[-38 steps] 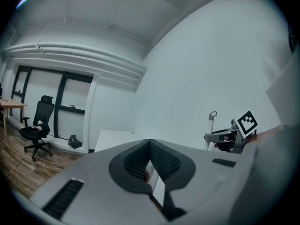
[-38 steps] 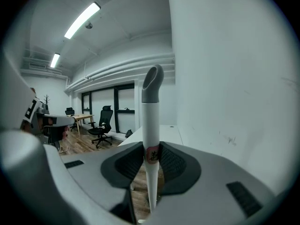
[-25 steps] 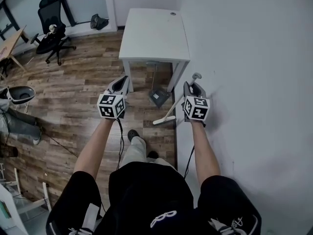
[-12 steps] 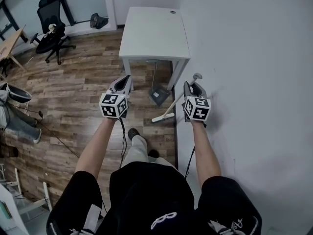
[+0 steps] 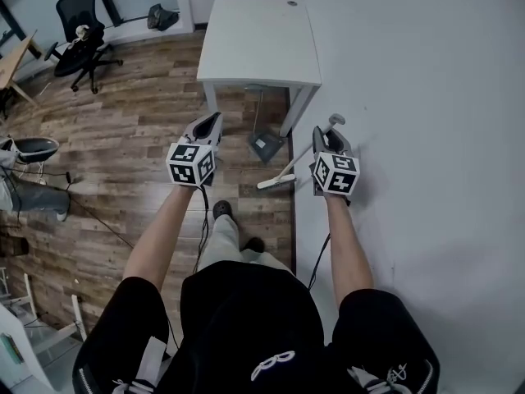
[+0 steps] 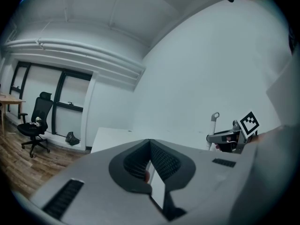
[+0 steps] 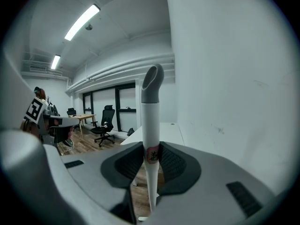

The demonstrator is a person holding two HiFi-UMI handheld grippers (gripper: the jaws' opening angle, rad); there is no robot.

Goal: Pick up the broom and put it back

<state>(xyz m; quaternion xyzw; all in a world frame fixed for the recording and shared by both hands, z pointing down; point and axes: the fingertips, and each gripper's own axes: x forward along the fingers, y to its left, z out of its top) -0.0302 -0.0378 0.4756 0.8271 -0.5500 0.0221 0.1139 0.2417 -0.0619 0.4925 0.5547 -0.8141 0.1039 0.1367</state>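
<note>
Broom point(image 7: 150, 121), red-printed label point(image 7: 153, 154), character unreadable

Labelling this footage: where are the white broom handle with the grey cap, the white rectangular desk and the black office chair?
white broom handle with grey cap point(image 7: 150, 121), right gripper view, shaft above the jaws.
white rectangular desk point(image 5: 258, 39), head view, bare top.
black office chair point(image 5: 78, 57), head view, seat.

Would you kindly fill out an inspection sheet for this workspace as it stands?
Surface: wood-plank floor.
Job's things: broom held by its handle, head low beside the wall.
Clutter: grey dustpan under the white table; office chair far left.
Grippers: left gripper shut, empty; right gripper shut on the broom.
Cables: a black cable hangs from each gripper.
Surroundings: white wall on the right.
</note>
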